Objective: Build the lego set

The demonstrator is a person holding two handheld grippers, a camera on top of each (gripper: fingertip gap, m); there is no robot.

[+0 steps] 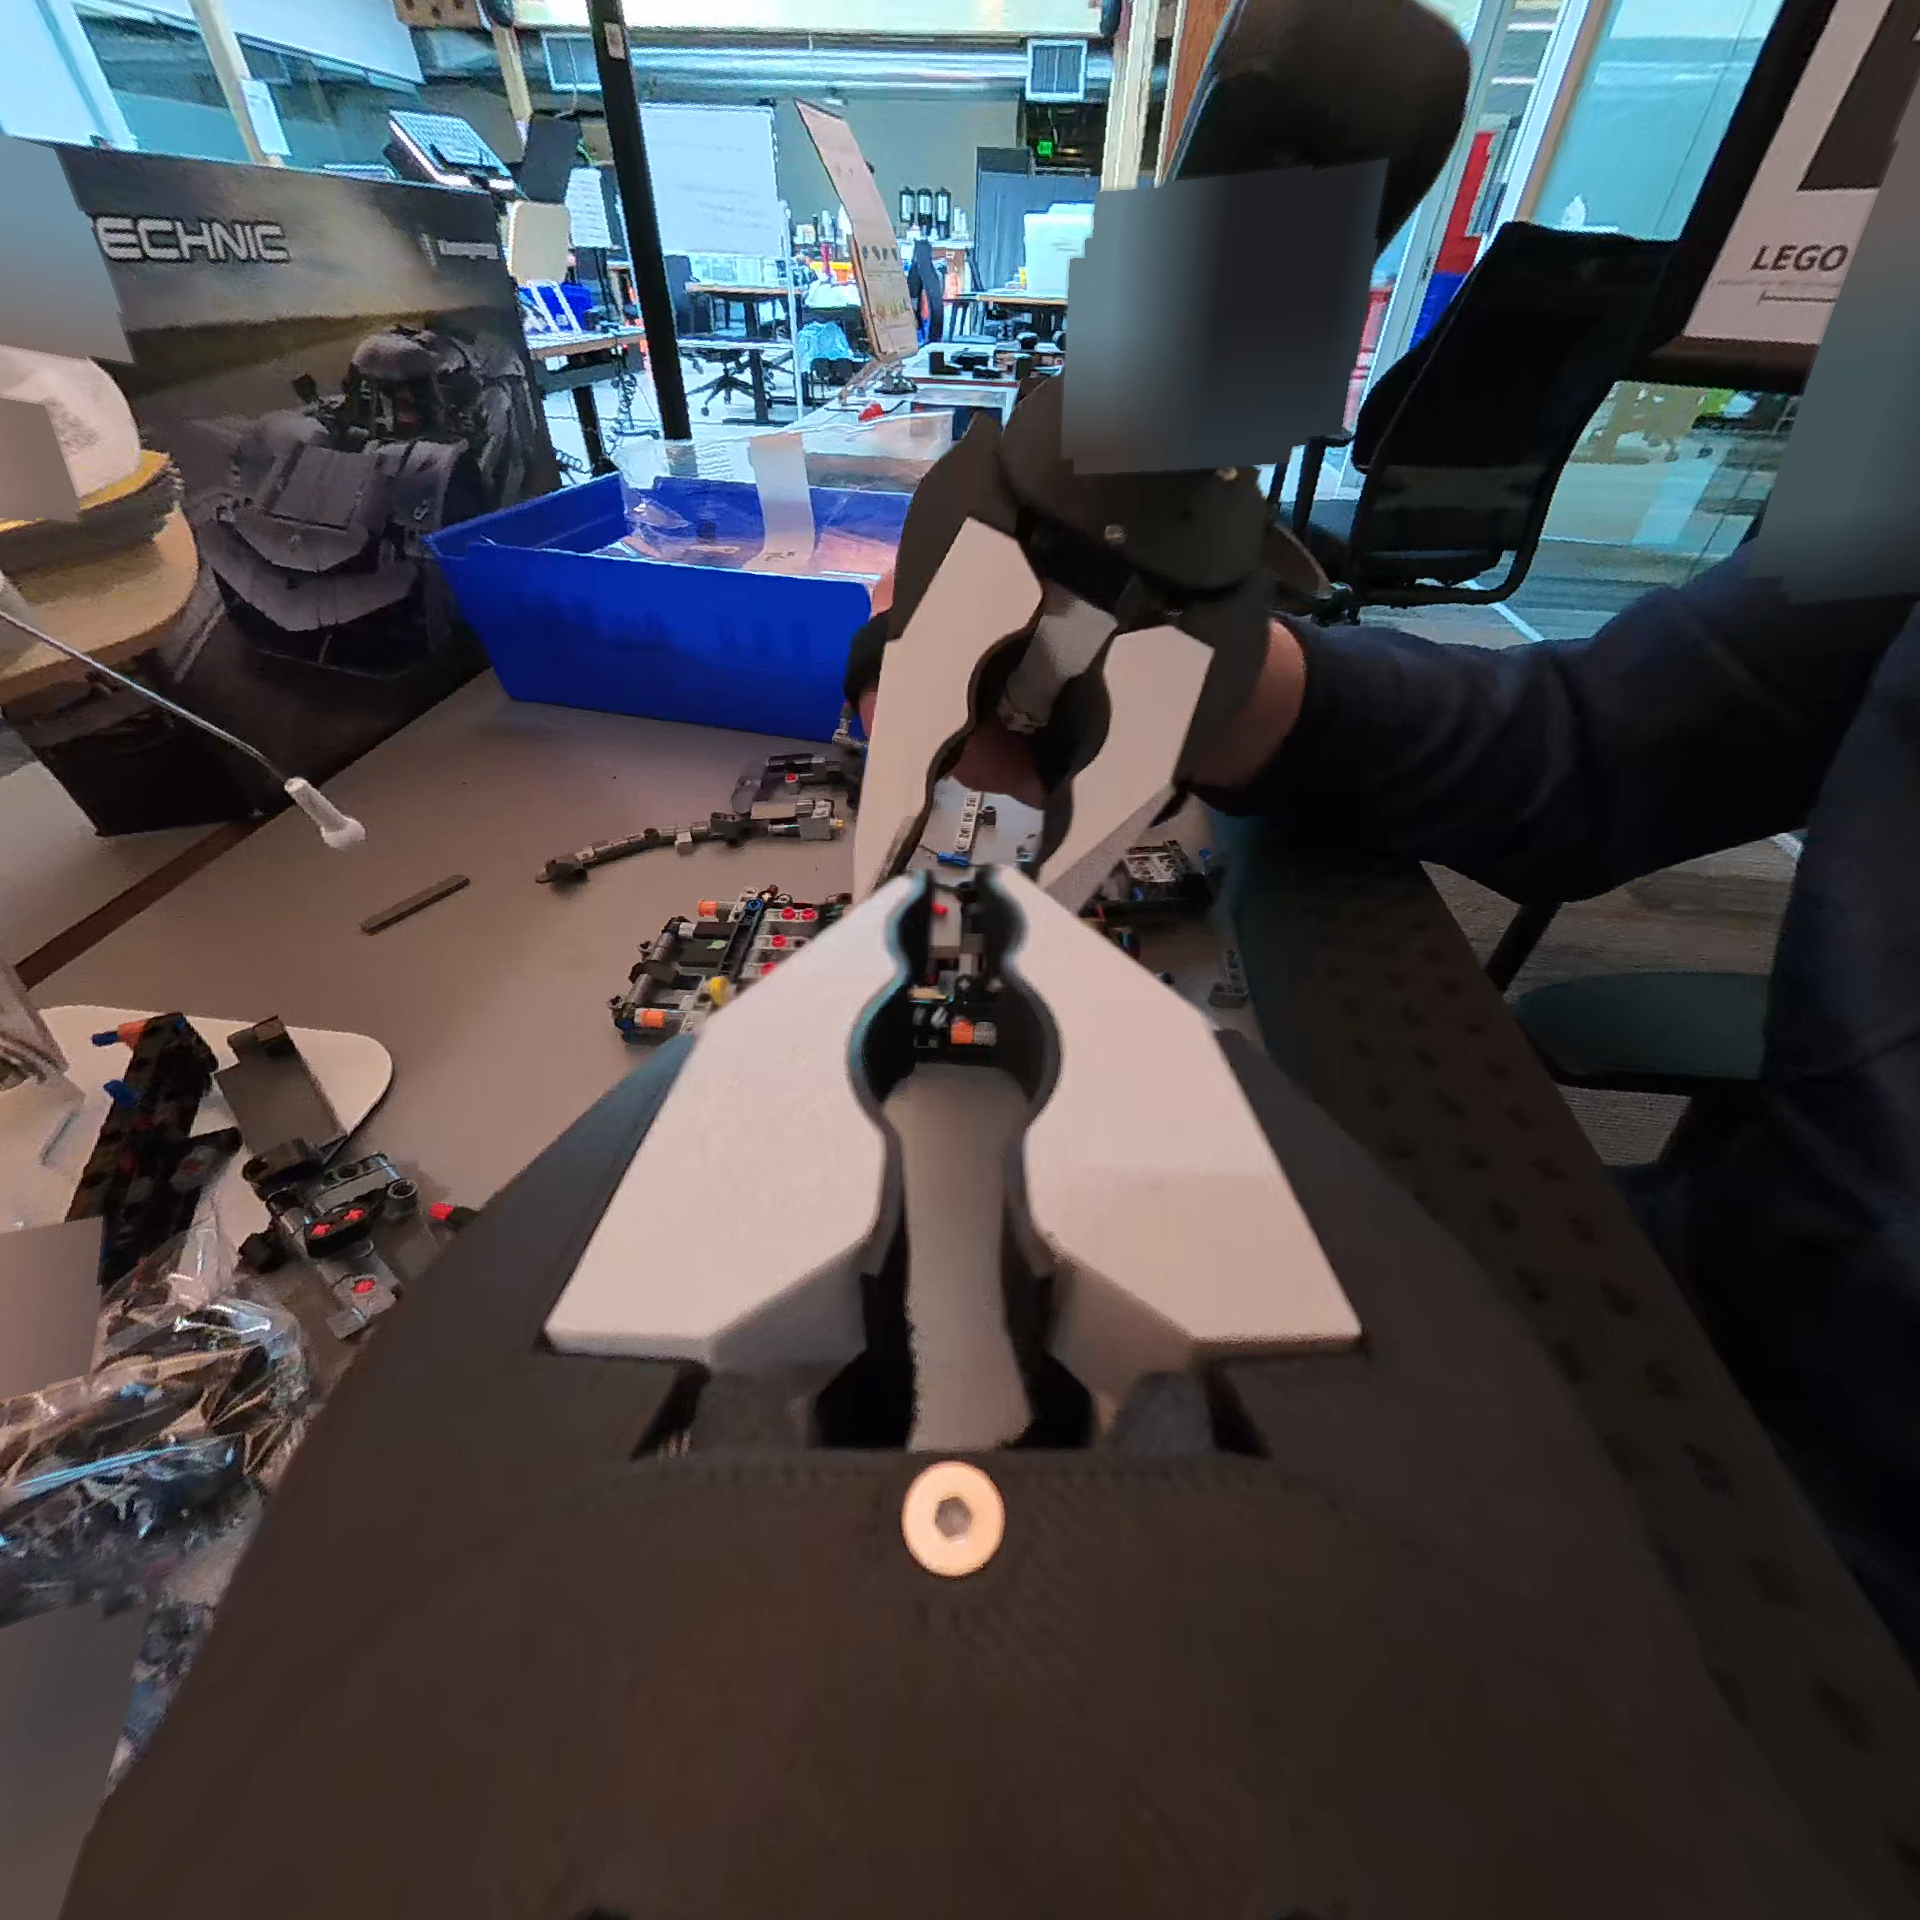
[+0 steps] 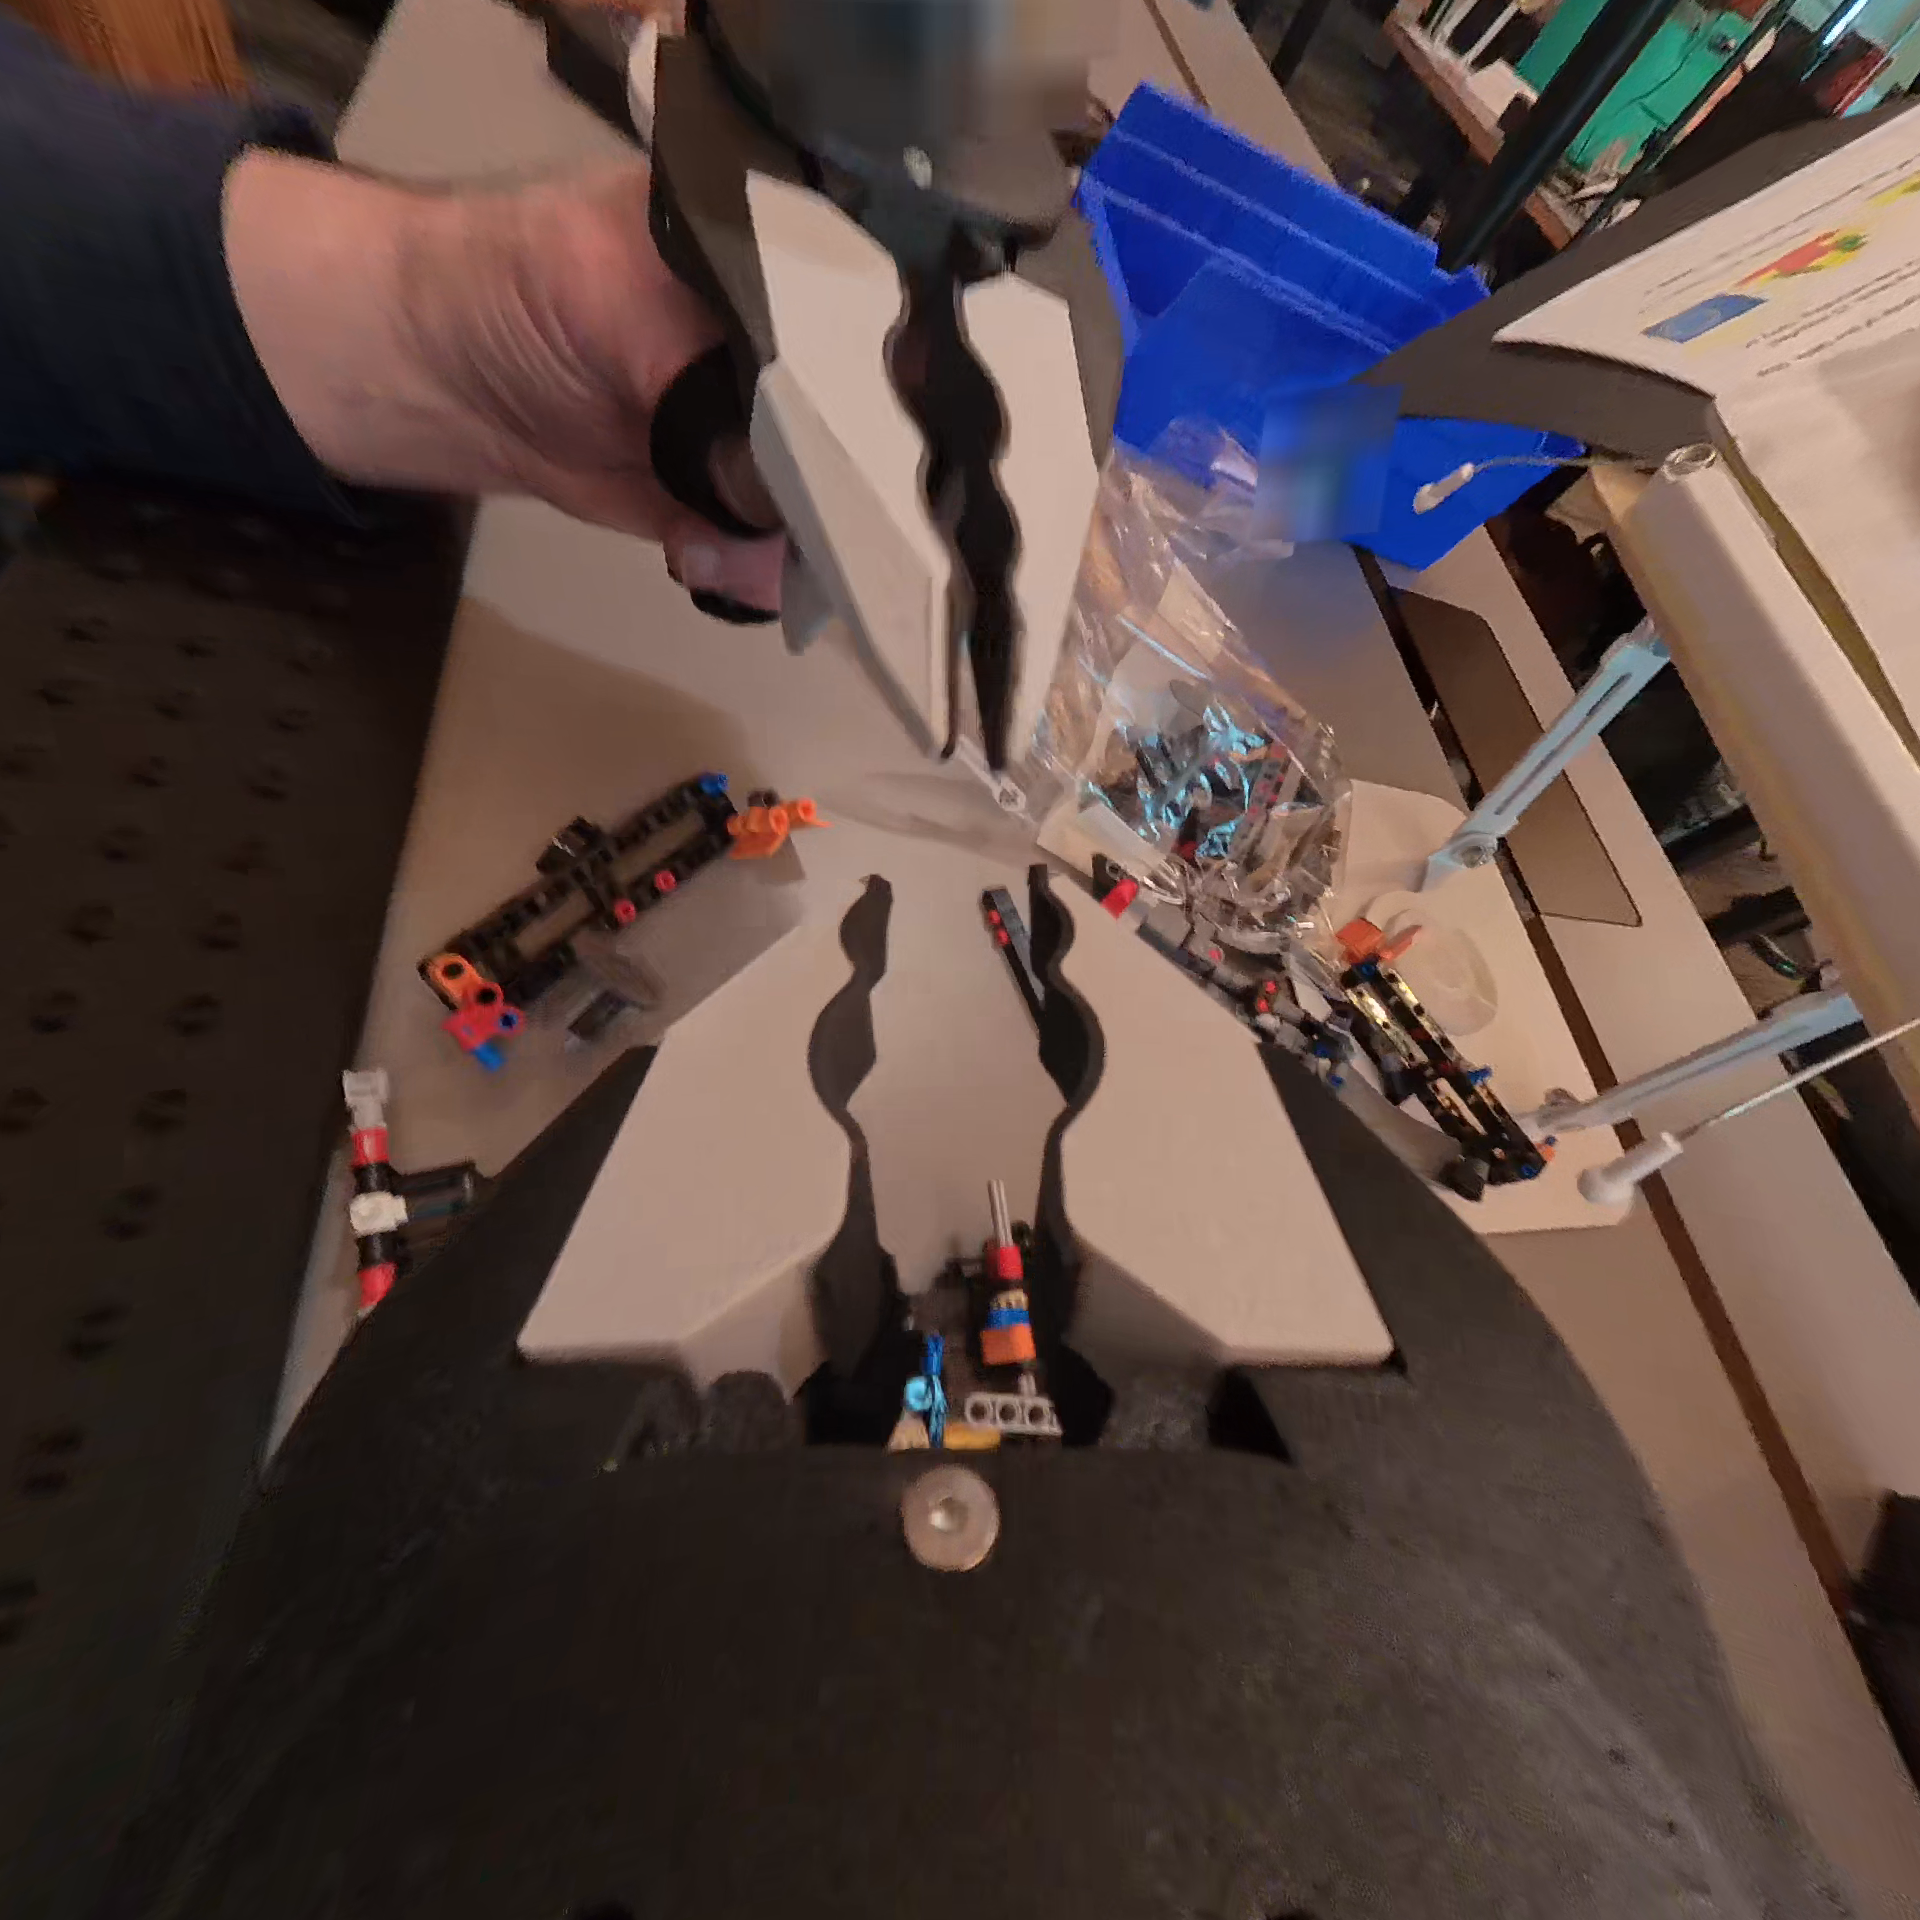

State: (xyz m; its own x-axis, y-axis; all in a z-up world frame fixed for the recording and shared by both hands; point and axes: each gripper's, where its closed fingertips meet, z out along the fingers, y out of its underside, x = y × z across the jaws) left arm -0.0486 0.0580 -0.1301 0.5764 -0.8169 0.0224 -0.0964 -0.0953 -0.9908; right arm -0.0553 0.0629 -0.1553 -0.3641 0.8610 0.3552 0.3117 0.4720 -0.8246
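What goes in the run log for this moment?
left gripper shut on pale lego piece | right gripper open | sub-assemblies and parts bag on table

The left gripper (image 1: 954, 883) hides most of the lego assembly (image 1: 727, 961) on the table behind it. The set box (image 1: 312, 468) is cut off by the left edge. In the right wrist view, the plastic bag (image 2: 1195, 727) holds pieces too small and blurred to identify. Whether the left gripper pinches anything stays unclear.

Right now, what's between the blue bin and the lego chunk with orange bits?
A thin grey lego strip lies between blue bin and lego chunk, in the left wrist view.
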